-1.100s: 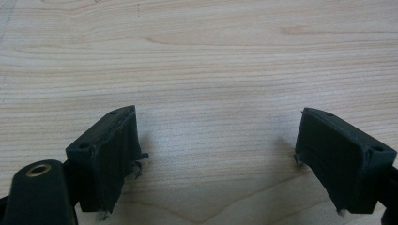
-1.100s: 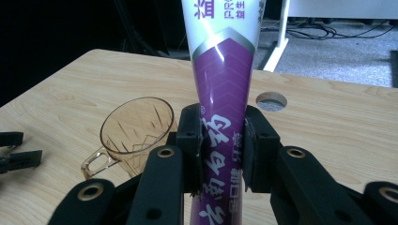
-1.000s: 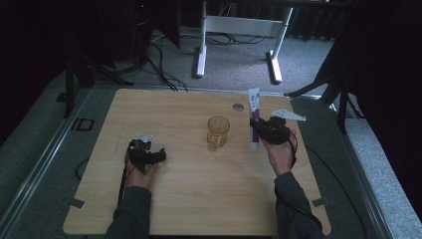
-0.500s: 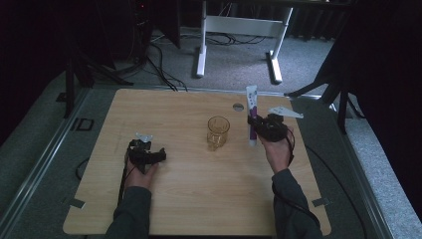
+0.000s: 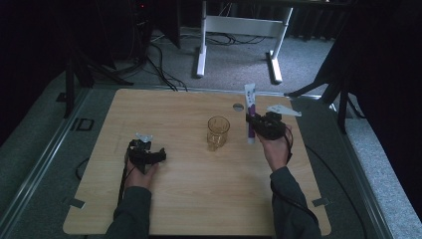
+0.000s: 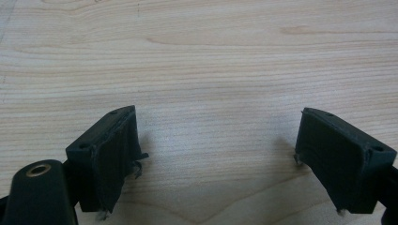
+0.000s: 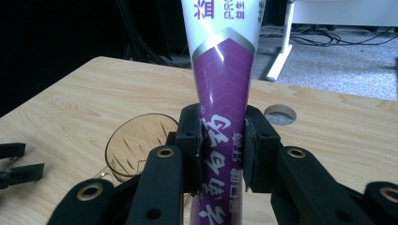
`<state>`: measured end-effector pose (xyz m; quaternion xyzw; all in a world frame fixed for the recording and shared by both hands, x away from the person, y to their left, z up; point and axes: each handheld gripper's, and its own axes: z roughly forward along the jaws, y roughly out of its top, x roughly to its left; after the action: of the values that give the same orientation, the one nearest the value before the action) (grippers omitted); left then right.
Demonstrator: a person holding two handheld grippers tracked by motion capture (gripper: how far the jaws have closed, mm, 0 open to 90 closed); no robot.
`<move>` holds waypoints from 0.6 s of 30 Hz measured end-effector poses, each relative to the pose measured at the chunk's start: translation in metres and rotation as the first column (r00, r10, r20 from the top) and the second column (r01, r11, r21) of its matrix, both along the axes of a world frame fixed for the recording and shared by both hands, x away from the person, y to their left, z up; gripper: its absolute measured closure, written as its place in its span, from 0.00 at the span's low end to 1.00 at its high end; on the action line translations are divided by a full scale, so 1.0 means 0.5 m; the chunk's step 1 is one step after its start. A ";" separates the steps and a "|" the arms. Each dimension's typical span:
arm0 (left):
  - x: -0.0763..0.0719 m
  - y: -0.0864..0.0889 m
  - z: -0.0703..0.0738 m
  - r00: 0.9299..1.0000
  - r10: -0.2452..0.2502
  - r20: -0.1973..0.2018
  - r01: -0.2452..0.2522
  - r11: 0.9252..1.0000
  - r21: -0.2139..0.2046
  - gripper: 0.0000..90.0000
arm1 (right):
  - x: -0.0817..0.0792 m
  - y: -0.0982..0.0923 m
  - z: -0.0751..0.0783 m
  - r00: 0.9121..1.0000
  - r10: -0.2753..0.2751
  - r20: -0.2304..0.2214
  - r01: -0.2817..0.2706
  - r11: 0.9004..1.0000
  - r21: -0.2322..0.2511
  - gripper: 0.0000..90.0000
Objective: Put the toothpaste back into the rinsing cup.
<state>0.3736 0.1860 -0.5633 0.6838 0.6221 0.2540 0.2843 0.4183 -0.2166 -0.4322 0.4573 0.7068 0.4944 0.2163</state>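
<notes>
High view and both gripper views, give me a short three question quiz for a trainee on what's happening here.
1. True or false: the right gripper is shut on the tube.
2. What lies between the jaws of the left gripper?
A) the cup
B) bare table
C) the tube
3. In the high view, the cup stands to which side of the tube?

Key
1. True: both pads press the purple and white tube, which stands upright.
2. B: the jaws stand apart over the wooden table.
3. To its left, apart from it.
</notes>
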 end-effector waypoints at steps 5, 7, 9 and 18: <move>0.000 0.000 0.000 1.000 0.000 0.000 0.000 1.000 -0.001 0.15 | 0.004 0.007 -0.002 1.000 0.004 -0.001 -0.004 1.000 -0.006 0.80; 0.000 0.000 0.000 1.000 0.000 0.000 0.000 1.000 0.000 0.15 | 0.005 0.010 -0.004 1.000 0.006 0.000 -0.006 1.000 -0.008 0.80; 0.000 0.000 0.000 1.000 0.000 0.000 0.000 1.000 0.000 0.15 | 0.007 0.014 -0.005 1.000 0.008 0.002 -0.008 1.000 -0.012 0.80; 0.000 0.000 0.000 1.000 -0.001 0.000 0.001 1.000 0.000 0.15 | 0.010 0.027 -0.005 1.000 0.009 0.009 -0.009 1.000 -0.008 0.80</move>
<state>0.3736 0.1861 -0.5633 0.6840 0.6220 0.2538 0.2843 0.4234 -0.2031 -0.4346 0.4509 0.7099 0.4947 0.2191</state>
